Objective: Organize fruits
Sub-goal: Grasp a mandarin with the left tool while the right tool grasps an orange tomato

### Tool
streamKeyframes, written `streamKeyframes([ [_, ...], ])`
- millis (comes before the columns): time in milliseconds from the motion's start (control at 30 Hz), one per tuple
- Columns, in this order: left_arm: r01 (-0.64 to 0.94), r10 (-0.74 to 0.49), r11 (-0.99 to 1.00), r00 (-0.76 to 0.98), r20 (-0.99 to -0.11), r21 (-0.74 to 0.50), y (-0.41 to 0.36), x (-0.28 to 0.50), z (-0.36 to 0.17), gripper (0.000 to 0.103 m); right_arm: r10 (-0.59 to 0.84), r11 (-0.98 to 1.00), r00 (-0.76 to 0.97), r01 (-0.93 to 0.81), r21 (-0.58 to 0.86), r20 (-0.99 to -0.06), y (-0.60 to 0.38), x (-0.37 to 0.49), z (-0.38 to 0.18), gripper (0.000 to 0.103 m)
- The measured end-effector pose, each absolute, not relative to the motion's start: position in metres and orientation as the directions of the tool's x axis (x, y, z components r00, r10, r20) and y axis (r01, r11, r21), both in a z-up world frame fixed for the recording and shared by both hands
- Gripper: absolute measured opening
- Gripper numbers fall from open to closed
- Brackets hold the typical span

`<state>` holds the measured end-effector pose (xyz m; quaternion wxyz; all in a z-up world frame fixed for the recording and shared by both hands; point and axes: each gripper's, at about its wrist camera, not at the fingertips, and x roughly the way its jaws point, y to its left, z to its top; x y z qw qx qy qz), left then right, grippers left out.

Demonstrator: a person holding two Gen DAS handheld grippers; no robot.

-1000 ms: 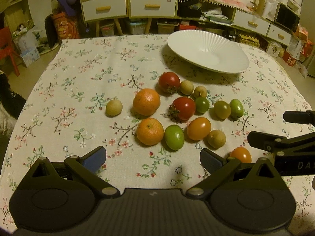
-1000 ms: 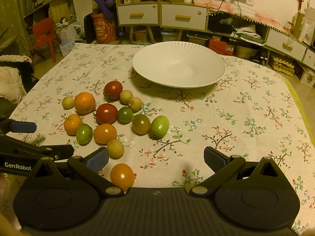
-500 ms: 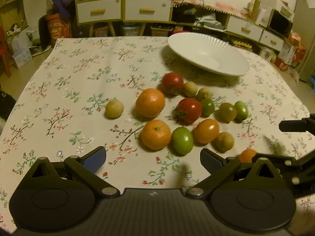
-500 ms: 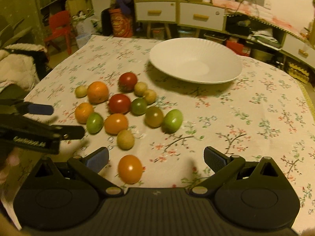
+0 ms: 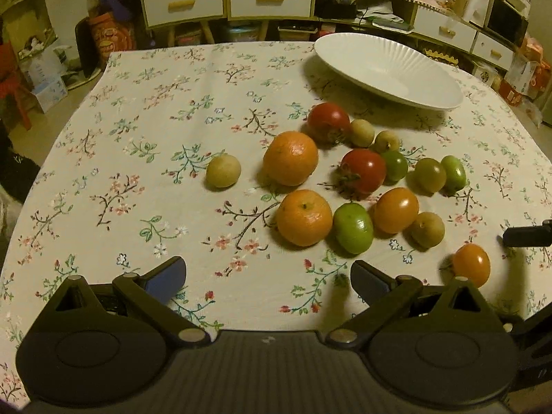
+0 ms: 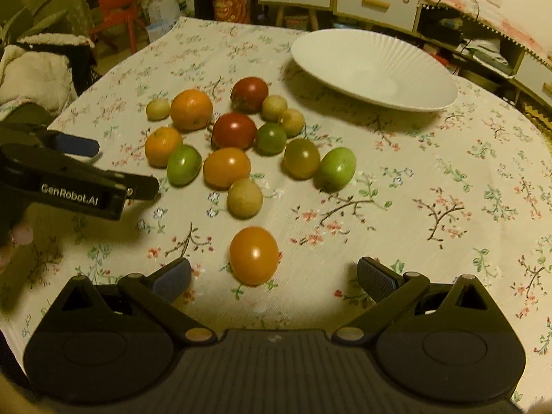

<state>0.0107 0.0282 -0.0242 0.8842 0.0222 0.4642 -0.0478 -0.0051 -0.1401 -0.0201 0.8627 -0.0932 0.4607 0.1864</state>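
Note:
A cluster of fruits lies on the floral tablecloth: two oranges (image 5: 290,158), red tomatoes (image 5: 364,171), green tomatoes (image 5: 353,228) and small yellowish fruits (image 5: 223,170). A lone orange tomato (image 6: 254,255) lies nearest, just ahead of my right gripper (image 6: 274,277), which is open and empty. My left gripper (image 5: 268,280) is open and empty, just short of the cluster. It also shows at the left in the right wrist view (image 6: 114,169). A white plate (image 6: 372,69) stands empty behind the fruits.
The table's edges curve away left and right. Drawers (image 5: 183,1), shelves and a red chair (image 6: 117,17) stand beyond the far edge. A white fleece (image 6: 34,76) lies off the table's left side.
Both grippers have moved forward and closer to the fruits. The lone orange tomato now sits between the right gripper's fingers' line. Both stay open.

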Motion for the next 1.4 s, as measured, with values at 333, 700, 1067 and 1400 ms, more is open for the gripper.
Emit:
streamKeyframes([
  [333,0.120,-0.048,0.992,0.552,-0.832,0.023,0.025,0.011,-0.032,0.103,0.199,0.900,0.504,-0.433,-0.047,-0.840,-0.133,-0.008,-0.030,0.103],
  [700,0.177,-0.105,0.984,0.587,-0.802,0.001,0.027,0.014,-0.036,0.103,0.218,0.882,0.517,-0.468,-0.061,-0.828,-0.132,-0.009,-0.033,0.103],
  [1067,0.273,-0.181,0.962,0.659,-0.730,0.008,0.017,0.016,-0.034,0.074,0.271,0.848,0.547,-0.524,-0.072,-0.792,-0.125,-0.016,-0.028,0.074],
  [1400,0.255,-0.190,0.967,0.682,-0.707,-0.014,0.024,0.019,-0.034,0.045,0.297,0.836,0.543,-0.545,-0.061,-0.785,-0.123,-0.017,-0.023,0.027],
])
